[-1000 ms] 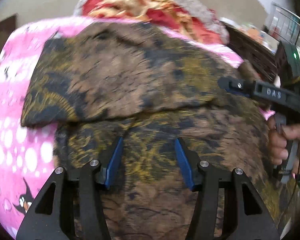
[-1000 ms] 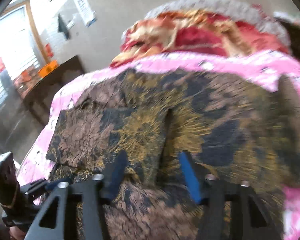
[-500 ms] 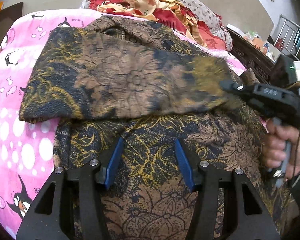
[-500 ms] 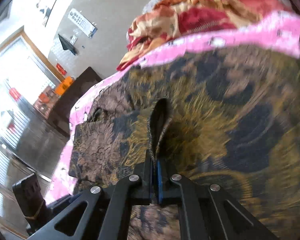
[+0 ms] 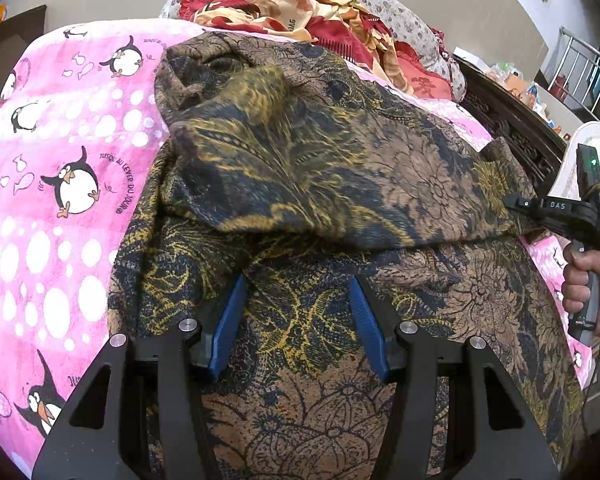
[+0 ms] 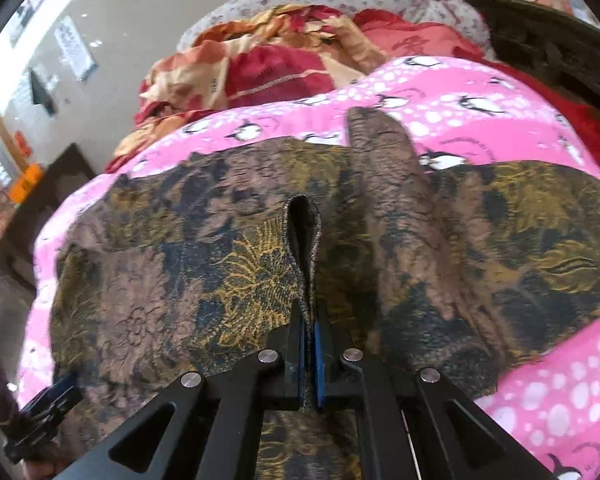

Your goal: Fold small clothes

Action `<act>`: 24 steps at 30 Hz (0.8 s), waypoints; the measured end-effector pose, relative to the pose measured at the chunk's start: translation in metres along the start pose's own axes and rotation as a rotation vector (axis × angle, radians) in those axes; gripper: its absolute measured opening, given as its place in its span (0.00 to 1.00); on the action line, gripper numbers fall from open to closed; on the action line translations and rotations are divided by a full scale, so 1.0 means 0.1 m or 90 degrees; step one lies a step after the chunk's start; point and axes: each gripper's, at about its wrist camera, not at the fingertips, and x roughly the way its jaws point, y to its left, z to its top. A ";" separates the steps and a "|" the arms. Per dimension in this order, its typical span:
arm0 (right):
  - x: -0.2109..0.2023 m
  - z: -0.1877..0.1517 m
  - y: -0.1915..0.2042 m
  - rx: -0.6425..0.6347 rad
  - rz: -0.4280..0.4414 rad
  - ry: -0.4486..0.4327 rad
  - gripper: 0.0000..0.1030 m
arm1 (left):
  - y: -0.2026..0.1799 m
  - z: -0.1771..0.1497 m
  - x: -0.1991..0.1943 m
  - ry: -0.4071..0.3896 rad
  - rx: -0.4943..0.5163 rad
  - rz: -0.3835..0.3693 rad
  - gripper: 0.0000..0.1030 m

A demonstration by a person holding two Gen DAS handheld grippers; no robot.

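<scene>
The brown and gold floral garment [image 5: 340,184] lies spread on the bed, over the pink penguin blanket [image 5: 60,128], with its upper part doubled across the lower. I judge it soft, light and limp: it will sag wherever it is unsupported and drag on the fleecy blanket, so an edge or corner is the place to pinch, not the middle. My right hand-held gripper [image 6: 309,344] is clamped tight on a raised fold of that cloth, which loops up just past the pads. My left hand-held gripper [image 5: 298,316] stands about half open over the lower panel; cloth lies between the blue pads [image 5: 230,320], but they are not pressing it.
</scene>
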 end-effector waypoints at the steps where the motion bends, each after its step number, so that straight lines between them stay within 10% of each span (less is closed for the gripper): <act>1: 0.01 -0.01 -0.04 0.001 -0.011 0.000 0.03 | 0.00 0.00 0.00 -0.001 -0.001 -0.001 0.51; 11: 0.08 -0.01 0.08 -0.055 -0.046 0.024 0.09 | 0.02 0.26 -0.42 -0.110 -0.038 0.052 0.52; 15: -0.41 -0.03 0.08 -0.054 -0.020 -0.075 0.47 | -0.16 0.73 -0.40 -0.130 0.004 0.051 0.52; 22: -0.12 -0.18 0.22 -0.084 0.033 -0.025 0.32 | 0.16 0.95 0.56 -0.017 -0.018 0.186 0.49; 24: 0.14 -0.24 0.12 -0.080 -0.039 0.028 0.31 | 0.36 0.86 0.51 -0.042 -0.057 0.128 0.49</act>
